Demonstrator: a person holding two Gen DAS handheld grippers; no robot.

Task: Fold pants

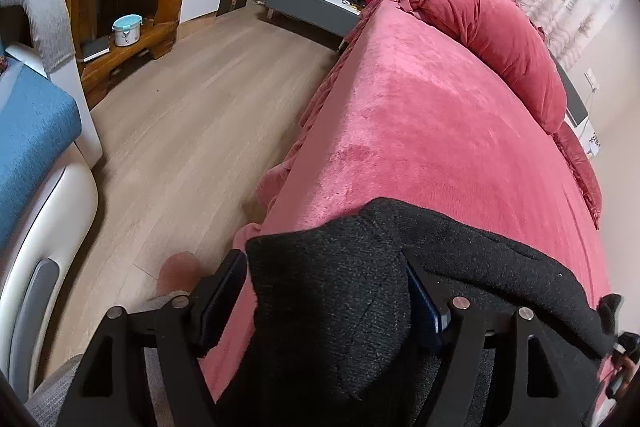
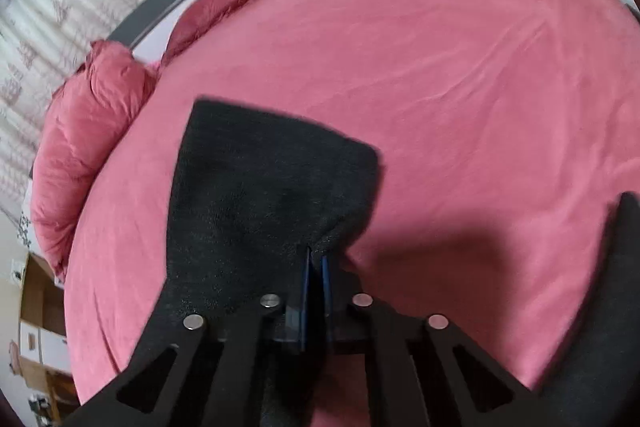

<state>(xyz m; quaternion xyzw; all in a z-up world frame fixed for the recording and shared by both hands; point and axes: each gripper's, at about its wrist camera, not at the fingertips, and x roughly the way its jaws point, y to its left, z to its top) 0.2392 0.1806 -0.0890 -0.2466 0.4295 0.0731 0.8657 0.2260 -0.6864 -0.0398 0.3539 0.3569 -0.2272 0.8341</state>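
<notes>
— Pants (image 2: pixel 260 195), where? 
— Black, lying on the pink bed (image 2: pixel 460 75) near its edge.
— Fingers?
— Right gripper (image 2: pixel 316 267) pinches their edge; left gripper (image 1: pixel 324 307) is spread, cloth between.

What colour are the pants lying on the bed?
Black pants, clearest in the right wrist view.

Left handheld gripper (image 1: pixel 324 303): matte black plastic frame, two triangular cut-out linkage arms per side, round silver pivot pins at the joints, flat fingers faced with dark blue pads (image 1: pixel 426 307). Right handheld gripper (image 2: pixel 316 267): same black frame, same open triangular cut-outs, four silver pivot pins in a row, thin blue-edged finger pads (image 2: pixel 306 291). Person: grey knit fabric trouser leg (image 1: pixel 52 395) seen at the lower left edge beneath the left unit.
</notes>
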